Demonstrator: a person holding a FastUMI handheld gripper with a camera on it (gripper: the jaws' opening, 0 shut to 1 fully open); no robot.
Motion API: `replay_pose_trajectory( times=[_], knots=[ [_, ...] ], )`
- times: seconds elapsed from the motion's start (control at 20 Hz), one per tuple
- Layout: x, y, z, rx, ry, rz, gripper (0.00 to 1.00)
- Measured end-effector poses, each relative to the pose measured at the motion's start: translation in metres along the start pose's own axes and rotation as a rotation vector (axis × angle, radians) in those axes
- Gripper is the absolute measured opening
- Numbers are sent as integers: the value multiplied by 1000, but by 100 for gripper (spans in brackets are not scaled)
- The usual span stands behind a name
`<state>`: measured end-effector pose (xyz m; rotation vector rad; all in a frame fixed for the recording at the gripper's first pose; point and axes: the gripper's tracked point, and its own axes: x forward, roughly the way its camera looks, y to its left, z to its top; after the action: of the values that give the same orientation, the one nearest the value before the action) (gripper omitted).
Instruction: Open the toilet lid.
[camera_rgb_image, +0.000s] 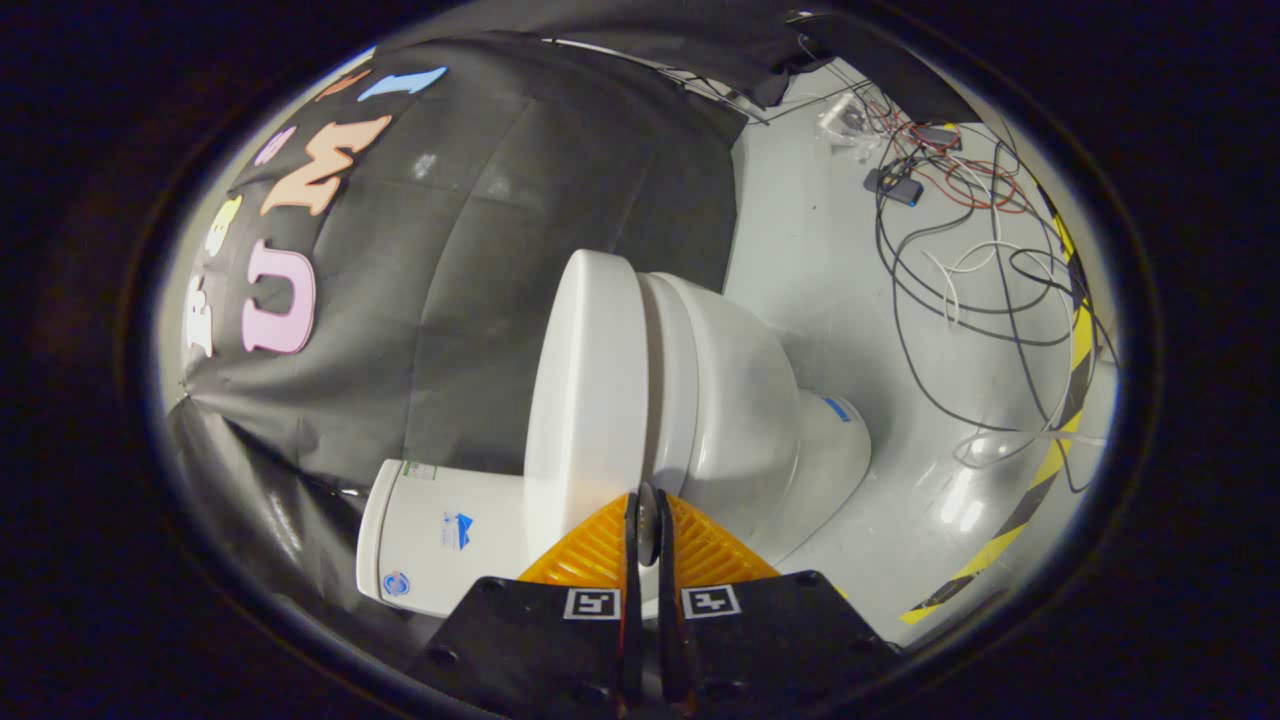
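Tool (648, 520) fingers nearly together at toilet lid (585, 400) edge, grip unclear, tank (440, 545) partly hidden behind fingers.

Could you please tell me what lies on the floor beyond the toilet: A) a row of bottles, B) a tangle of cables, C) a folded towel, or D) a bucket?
B: black, white and red cables sprawl over the pale floor past the toilet, well ahead of the nearly closed gripper.
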<state>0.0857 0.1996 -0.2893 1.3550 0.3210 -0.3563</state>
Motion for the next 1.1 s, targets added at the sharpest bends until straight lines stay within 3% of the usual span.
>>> replay_pose_trajectory(
  times=[0.1,0.15,0.35,0.55,1.1],
  knots=[
    [-1,-6,4,-12,2,-47,8],
    [-2,-7,-1,-9,1,-41,0],
    [-1,-3,-1,10,-20,-76,0],
    [-10,12,4,-90,-48,-143,0],
    [-35,77,14,-203,-147,-110,0]
  ],
)
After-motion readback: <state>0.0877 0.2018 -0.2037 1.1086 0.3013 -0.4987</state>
